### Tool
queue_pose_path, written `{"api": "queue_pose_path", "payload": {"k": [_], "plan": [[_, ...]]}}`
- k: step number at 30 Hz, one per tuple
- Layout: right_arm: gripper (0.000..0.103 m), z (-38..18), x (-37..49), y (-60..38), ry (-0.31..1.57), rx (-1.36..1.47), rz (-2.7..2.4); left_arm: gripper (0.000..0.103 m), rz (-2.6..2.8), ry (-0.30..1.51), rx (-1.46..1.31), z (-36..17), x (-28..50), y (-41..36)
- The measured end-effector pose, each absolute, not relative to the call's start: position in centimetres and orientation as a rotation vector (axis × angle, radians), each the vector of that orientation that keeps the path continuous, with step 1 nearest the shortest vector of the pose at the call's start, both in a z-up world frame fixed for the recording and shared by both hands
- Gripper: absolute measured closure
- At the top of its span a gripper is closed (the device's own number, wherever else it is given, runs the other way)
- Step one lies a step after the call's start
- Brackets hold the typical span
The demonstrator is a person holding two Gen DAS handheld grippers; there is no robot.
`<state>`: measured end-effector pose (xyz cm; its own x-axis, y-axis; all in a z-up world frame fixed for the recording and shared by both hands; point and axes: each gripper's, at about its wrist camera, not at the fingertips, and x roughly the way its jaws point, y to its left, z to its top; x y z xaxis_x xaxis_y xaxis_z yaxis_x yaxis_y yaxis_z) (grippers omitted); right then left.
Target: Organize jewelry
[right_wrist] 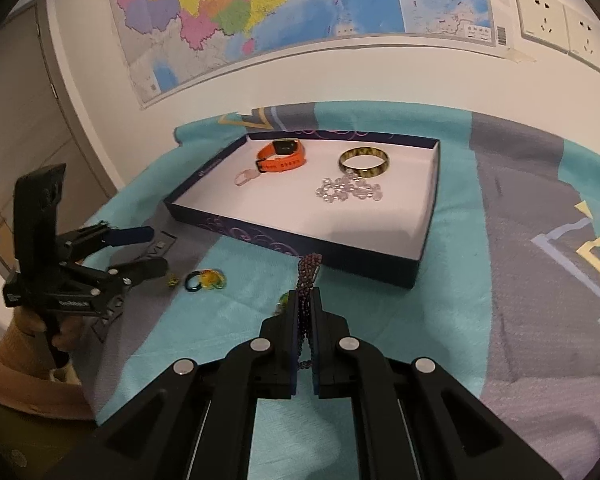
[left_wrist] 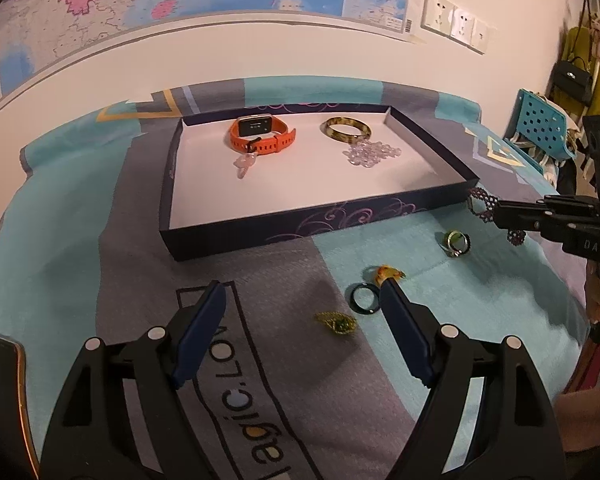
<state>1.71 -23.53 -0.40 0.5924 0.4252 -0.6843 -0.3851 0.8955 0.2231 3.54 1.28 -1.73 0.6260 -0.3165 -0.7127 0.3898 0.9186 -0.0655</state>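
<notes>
A dark box tray [left_wrist: 236,240] [right_wrist: 428,216] on the blanket holds an orange watch [left_wrist: 262,138] [right_wrist: 282,158], a mottled bangle [left_wrist: 347,128] [right_wrist: 364,162], a clear bead string [left_wrist: 370,152] [right_wrist: 348,192] and a small pink charm [left_wrist: 244,164] [right_wrist: 244,178]. My right gripper [right_wrist: 304,294] [left_wrist: 496,210] is shut on a dark purple bead bracelet [right_wrist: 308,268] [left_wrist: 482,200], just before the tray's near corner. My left gripper [left_wrist: 300,292] [right_wrist: 156,248] is open over the blanket. Near it lie a dark ring [left_wrist: 365,298] [right_wrist: 193,281], an amber piece [left_wrist: 386,272] [right_wrist: 212,278], a green-gold brooch [left_wrist: 336,323] and a metal ring [left_wrist: 456,242].
The patterned teal and grey blanket [left_wrist: 440,312] [right_wrist: 520,320] covers the bed up to a wall with a map [right_wrist: 280,8] and sockets [left_wrist: 454,20]. A teal perforated basket [left_wrist: 540,124] stands at the far right. A person's hand [right_wrist: 32,322] holds the left gripper.
</notes>
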Motion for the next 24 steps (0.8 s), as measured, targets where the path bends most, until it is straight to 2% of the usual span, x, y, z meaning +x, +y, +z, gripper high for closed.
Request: {"api": "queue_pose_path", "payload": {"k": [8, 20, 23, 24], "plan": [[0.099, -0.7, 1.3, -23.1, 0.816, 0.066, 0.494, 0.029, -0.443, 0.810, 0.136, -2.4, 2.4, 0.6], [0.099, -1.4, 1.2, -22.7, 0.832, 0.091, 0.519, 0.047, -0.485, 0.797, 0.174, -2.3, 2.6, -1.0], [0.099, -1.5, 1.2, -22.7, 0.834, 0.097, 0.519, 0.056, -0.519, 0.811, 0.191, -2.5, 3.1, -1.8], [0.099, -1.5, 1.2, -22.7, 0.833, 0.097, 0.519, 0.057, -0.528, 0.816, 0.199, -2.7, 3.3, -2.2]]}}
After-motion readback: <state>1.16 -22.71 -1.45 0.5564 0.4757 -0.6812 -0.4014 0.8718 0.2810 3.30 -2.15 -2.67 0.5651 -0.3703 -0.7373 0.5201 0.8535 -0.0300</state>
